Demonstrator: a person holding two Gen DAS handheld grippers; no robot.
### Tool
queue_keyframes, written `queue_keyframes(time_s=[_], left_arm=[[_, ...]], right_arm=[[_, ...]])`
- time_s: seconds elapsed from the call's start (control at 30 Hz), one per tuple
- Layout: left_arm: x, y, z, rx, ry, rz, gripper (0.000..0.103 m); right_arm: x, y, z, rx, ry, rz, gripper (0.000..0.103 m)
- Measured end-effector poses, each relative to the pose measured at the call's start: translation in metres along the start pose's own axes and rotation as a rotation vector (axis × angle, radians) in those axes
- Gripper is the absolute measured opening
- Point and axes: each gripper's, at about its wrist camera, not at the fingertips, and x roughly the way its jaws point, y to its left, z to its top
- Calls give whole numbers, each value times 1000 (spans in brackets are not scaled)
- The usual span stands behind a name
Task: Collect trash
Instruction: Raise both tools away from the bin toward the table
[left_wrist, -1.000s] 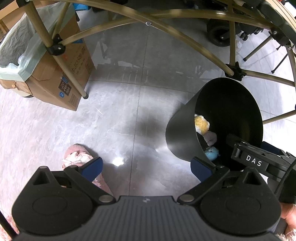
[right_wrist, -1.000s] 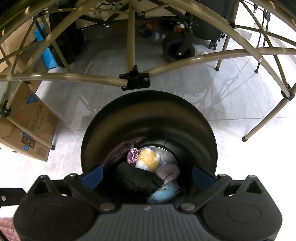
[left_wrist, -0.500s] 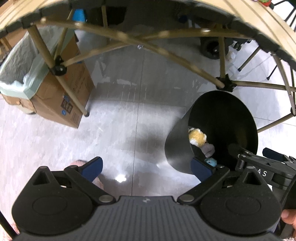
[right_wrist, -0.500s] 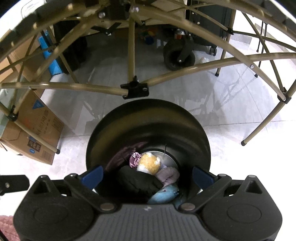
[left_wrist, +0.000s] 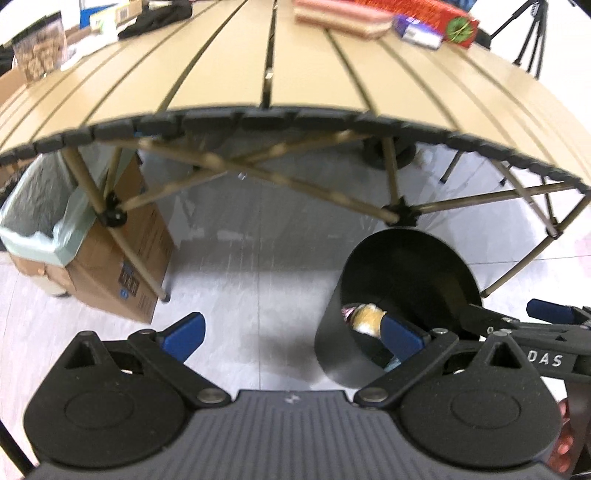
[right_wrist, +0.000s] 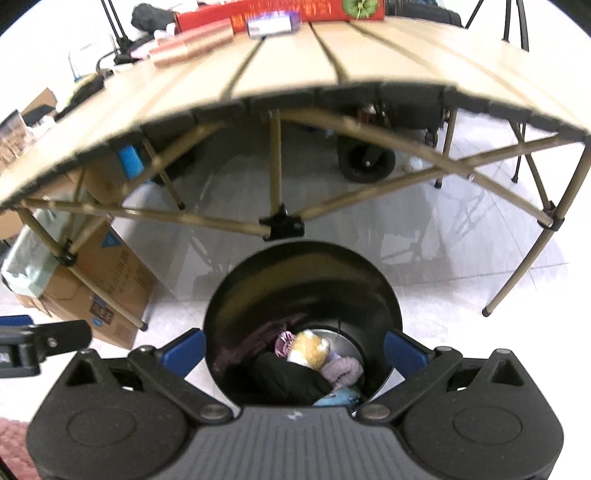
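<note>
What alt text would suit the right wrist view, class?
The open right gripper hovers over a black bin on the floor, holding a yellow plush and crumpled cloth. A slatted table stands behind, a lined box at left.

It looks like a lab or studio room: pale floor tiles (left_wrist: 258, 280), a folding slat table (right_wrist: 369, 62) ahead, tripods (left_wrist: 532, 37), a lined cardboard box (left_wrist: 122, 266) at left.

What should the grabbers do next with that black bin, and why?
Probably lift both grippers above the table and look for trash. The black bin already holds soft scraps, and the left gripper and right gripper both have open jaws holding nothing, so they are free to pick something.
</note>
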Motion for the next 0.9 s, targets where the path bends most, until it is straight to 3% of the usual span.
queue_keyframes(time_s=[0.1, 0.4, 0.73, 0.9], left_arm=[[-14, -1, 0, -6, -63, -19, 103], [-68, -14, 12, 23, -353, -10, 103], [-93, -30, 47, 32, -564, 13, 103], [-91, -40, 75, 48, -617, 47, 103]], right_arm=[[-19, -2, 3, -1, -45, 17, 103], [-83, -6, 23, -41, -255, 17, 103], [-117, -9, 69, -17, -436, 17, 103], [-130, -8, 95, 6, -522, 39, 103]])
